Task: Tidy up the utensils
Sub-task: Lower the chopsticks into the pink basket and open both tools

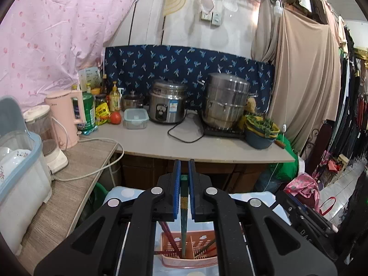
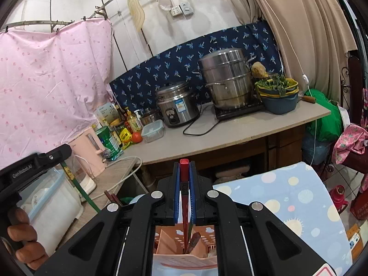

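Note:
My left gripper (image 1: pixel 184 168) is shut on a green chopstick (image 1: pixel 184 207) that points down, its tip inside the pink utensil holder (image 1: pixel 188 260). The holder has several red and dark chopsticks in its slots. My right gripper (image 2: pixel 184 169) is shut on a red chopstick (image 2: pixel 184 184), also pointing down into the pink utensil holder (image 2: pixel 184 262), where more utensils stand. The left gripper's body (image 2: pixel 34 168) and its green chopstick (image 2: pixel 76 184) show at the left of the right wrist view, with the person's hand below.
The holder sits on a table with a blue polka-dot cloth (image 2: pixel 287 197). Behind is a counter (image 1: pixel 195 142) with a rice cooker (image 1: pixel 166 104), steamer pot (image 1: pixel 226 101), blue bowl of greens (image 1: pixel 261 131), food box, bottles and pink kettle (image 1: pixel 65 117). A dish bin (image 1: pixel 20 161) stands at the left.

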